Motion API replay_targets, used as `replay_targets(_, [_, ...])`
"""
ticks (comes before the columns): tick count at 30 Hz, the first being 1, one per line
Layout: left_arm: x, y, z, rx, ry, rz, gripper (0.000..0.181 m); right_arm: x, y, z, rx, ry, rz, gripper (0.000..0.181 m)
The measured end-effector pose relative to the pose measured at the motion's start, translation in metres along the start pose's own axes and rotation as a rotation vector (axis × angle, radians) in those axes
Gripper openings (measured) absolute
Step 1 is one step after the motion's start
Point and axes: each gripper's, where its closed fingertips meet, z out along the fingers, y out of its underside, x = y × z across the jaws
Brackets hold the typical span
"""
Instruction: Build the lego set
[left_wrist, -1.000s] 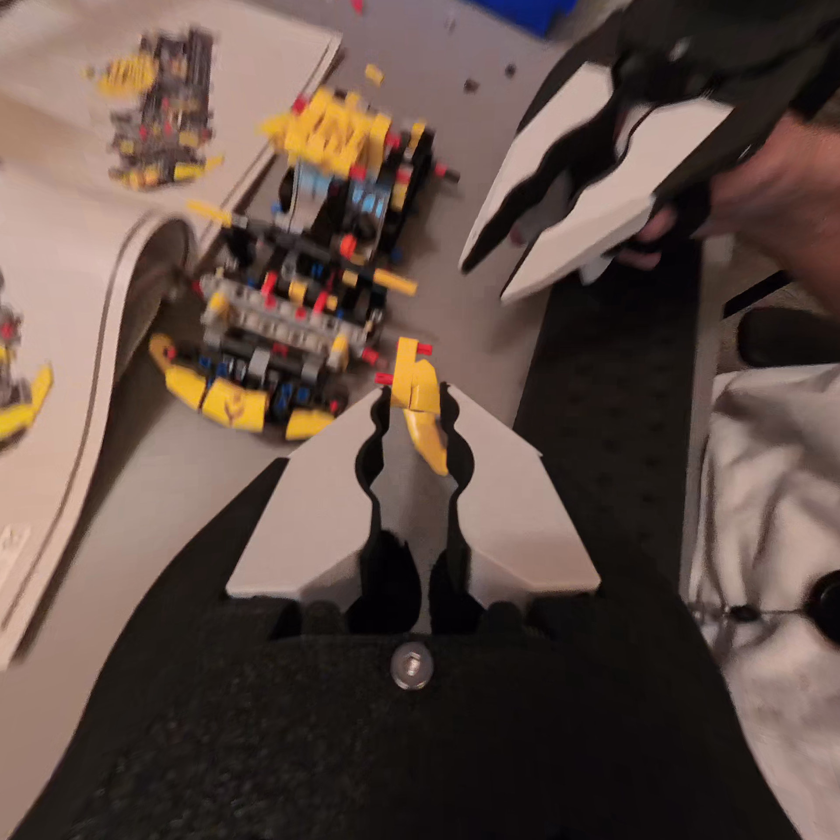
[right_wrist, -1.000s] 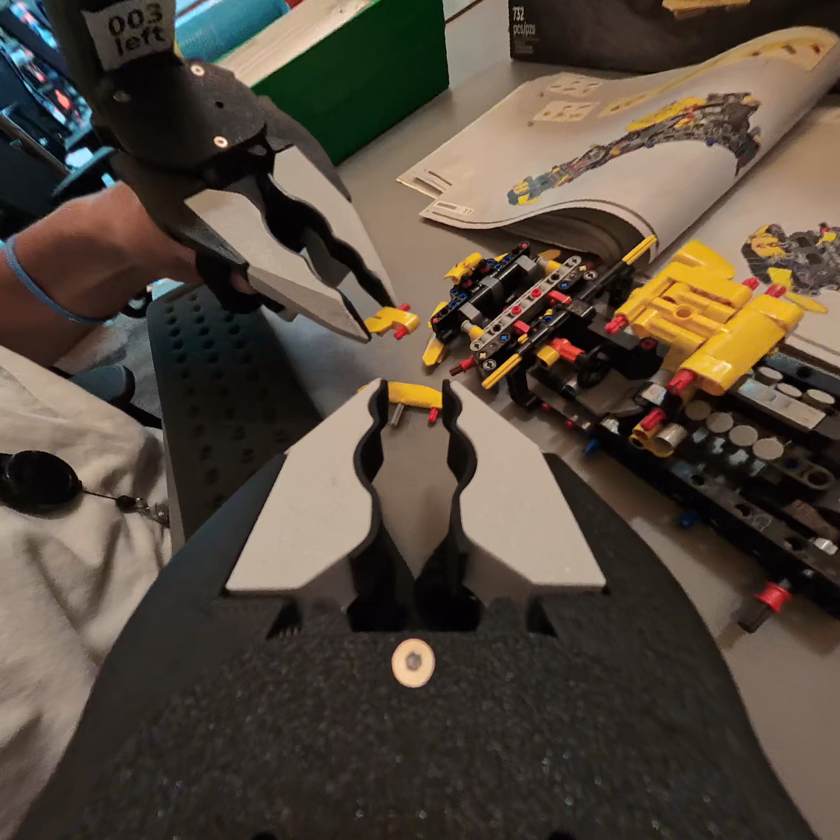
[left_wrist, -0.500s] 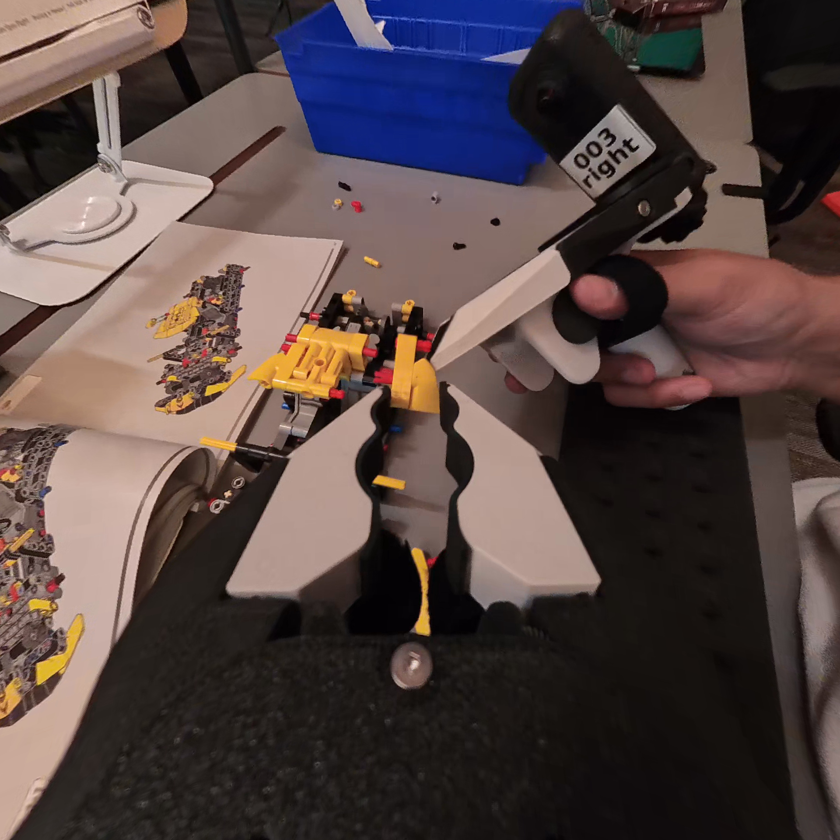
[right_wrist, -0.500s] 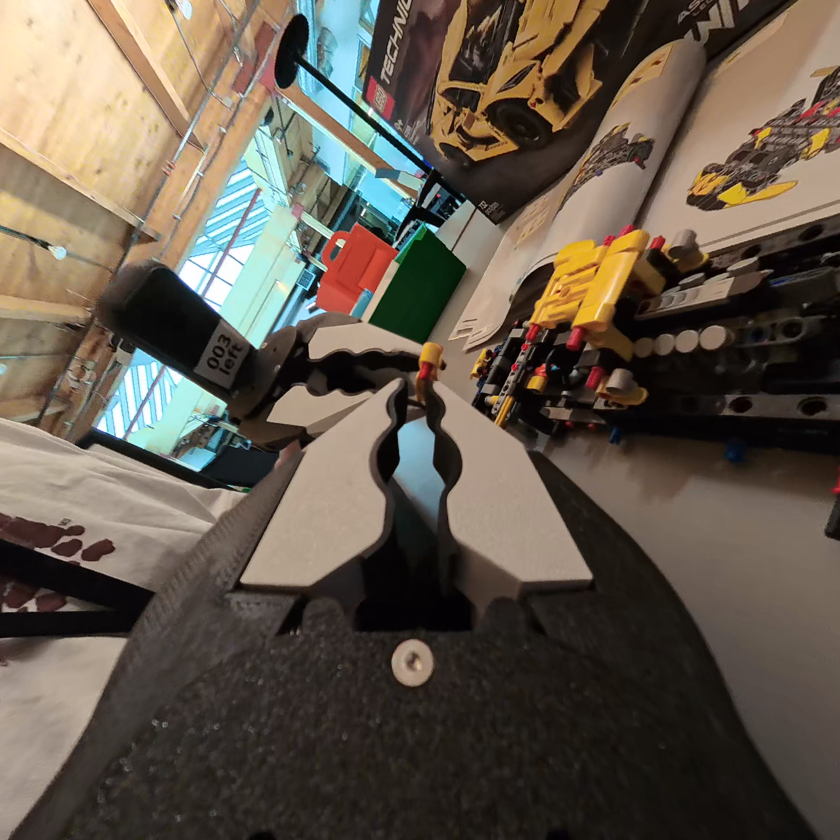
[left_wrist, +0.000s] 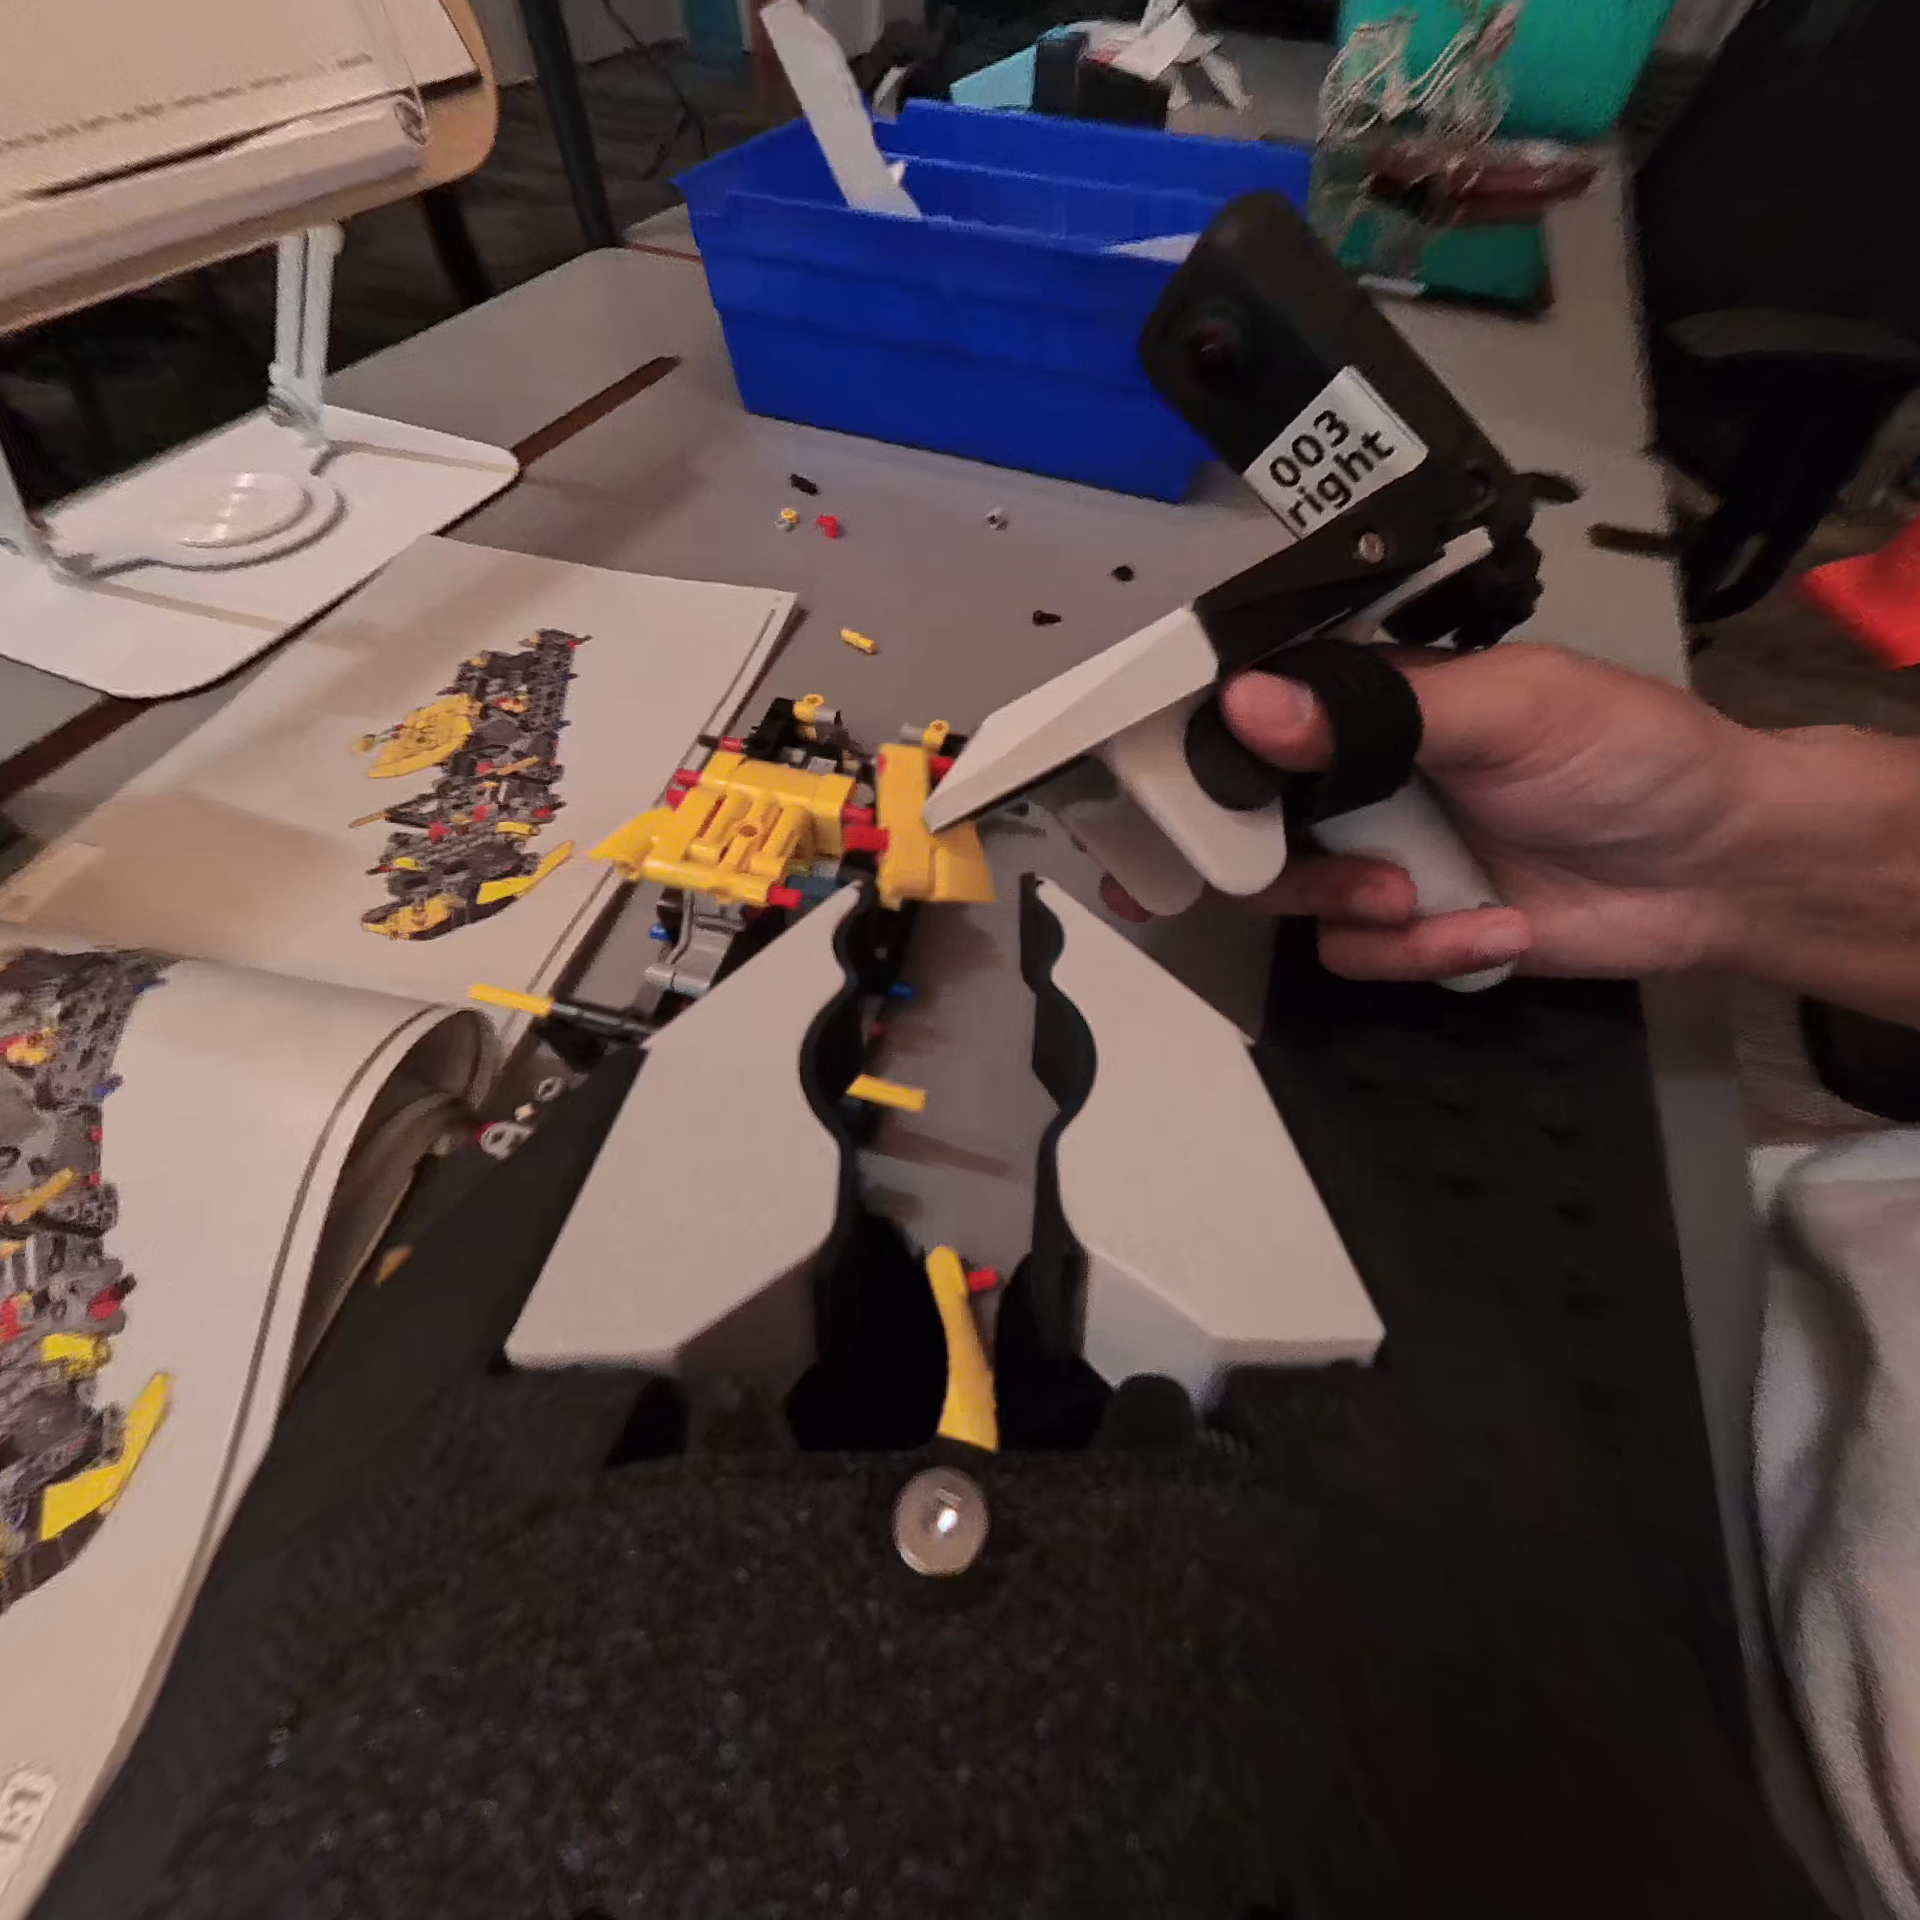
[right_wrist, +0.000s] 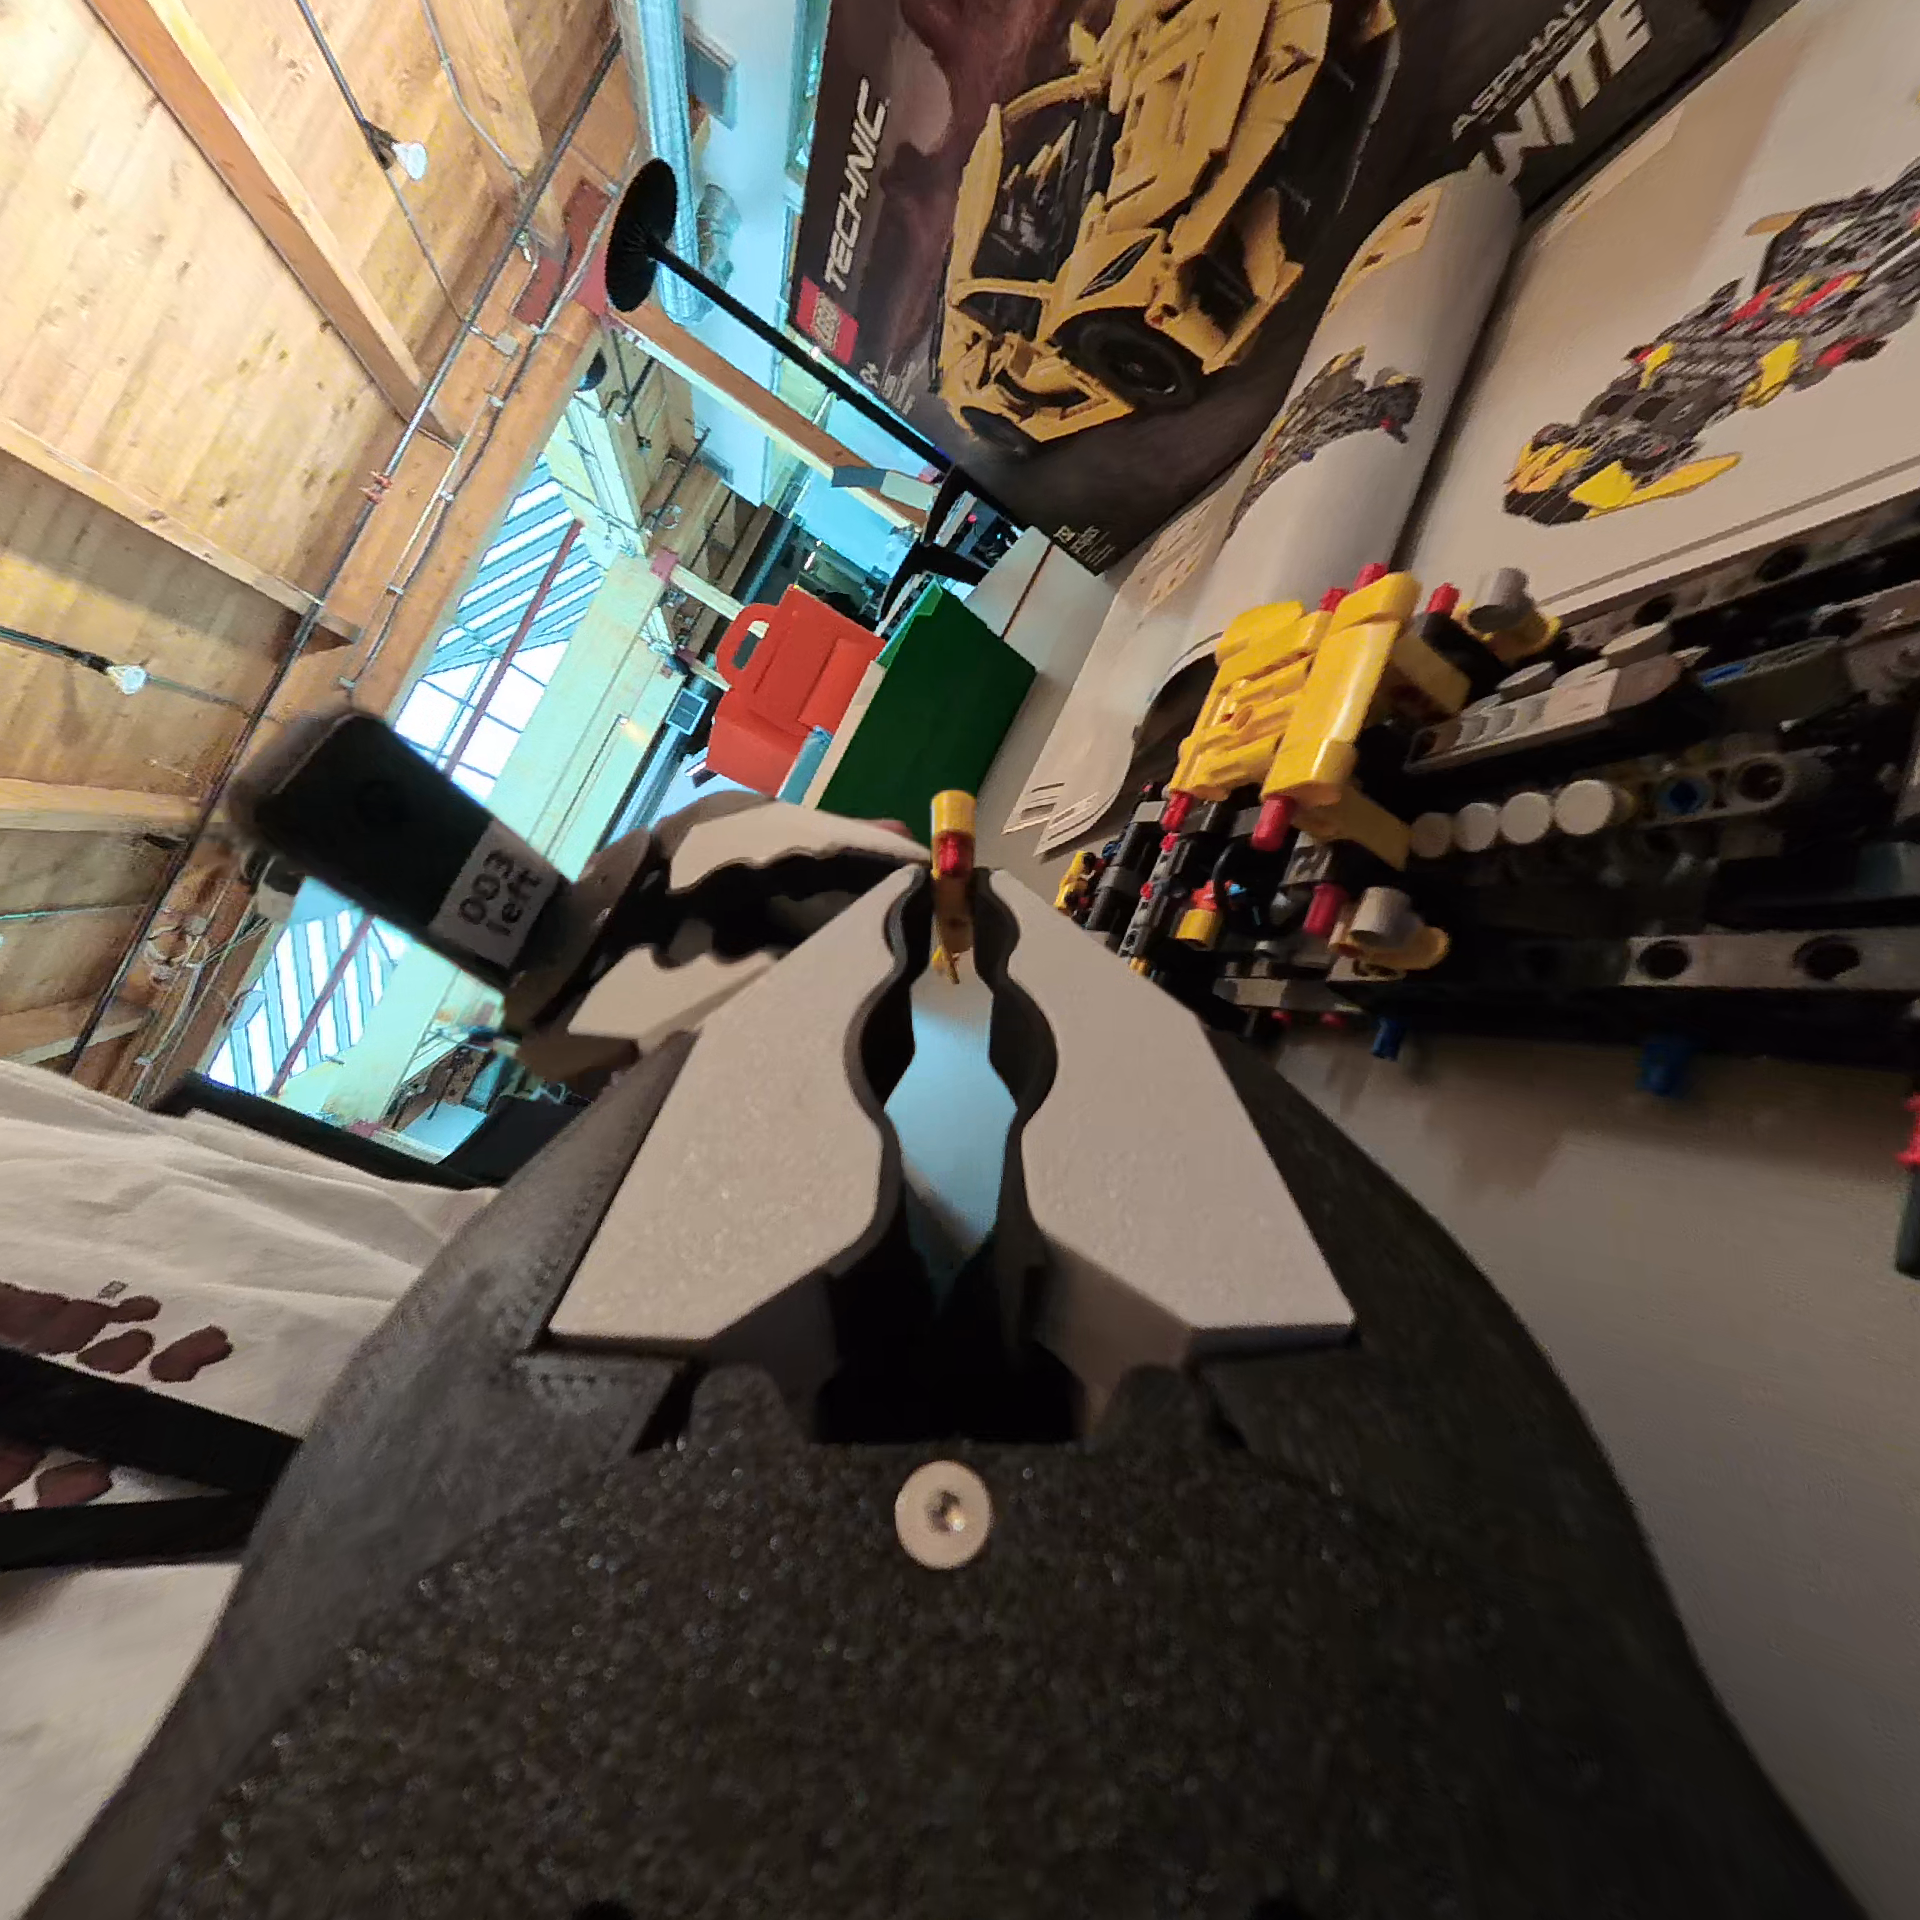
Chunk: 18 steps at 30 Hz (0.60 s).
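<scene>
The right gripper (right_wrist: 956, 894) is closed on a small yellow piece (right_wrist: 951, 831) with red pins, which stands pinched between its two tips in the right wrist view. In the left wrist view the same gripper (left_wrist: 940, 816) comes in from the right, held by a hand (left_wrist: 1558, 810), and its tips press against that piece (left_wrist: 920, 831). The left gripper (left_wrist: 943, 902) has its jaws apart. The piece sits just at and beyond its tips, nearer the left finger, with a clear gap on the other side, so it is not clamped there; whether that finger touches the piece, I cannot tell. The piece is held up in the air just beside the yellow block of the half-built car (left_wrist: 748, 831), which lies on the grey table (left_wrist: 935, 582) with its black frame running back under the left gripper. In the right wrist view the car (right_wrist: 1351, 748) lies to the right of the tips, and the left gripper (right_wrist: 727, 883) shows just behind the piece. Between the left fingers, lower down, a curved yellow part (left_wrist: 961, 1351) and a short yellow axle (left_wrist: 883, 1091) can be seen. The open manual (left_wrist: 312, 831) lies left of the car — one page curled over. A black mat (left_wrist: 1455, 1143) lies to the right, under the hand. Farther back stands a blue bin (left_wrist: 935, 312), with a few tiny loose parts (left_wrist: 831, 520) scattered in front of it. The set's box (right_wrist: 1091, 208) stands beyond the manual, with a green box (right_wrist: 935, 707) near it.
</scene>
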Motion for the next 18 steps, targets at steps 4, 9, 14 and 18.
replay_targets(4, [-0.11, 0.038, -0.032, -0.151, -0.177, -0.093, 0.026, 0.006, 0.001, -0.001, -0.004, 0.014, 0.025, 0.006])
replay_targets(9, [-0.2, 0.098, -0.046, -0.402, -0.255, -0.069, 0.027, 0.009, 0.003, 0.002, -0.018, 0.042, 0.005, 0.006])
replay_targets(14, [-0.213, 0.117, -0.054, -0.457, -0.317, 0.061, 0.018, 0.013, 0.007, 0.003, -0.03, 0.079, -0.023, 0.006])
replay_targets(18, [-0.219, 0.123, -0.067, -0.456, -0.353, 0.085, 0.017, 0.014, 0.008, 0.004, -0.04, 0.081, -0.02, 0.006])
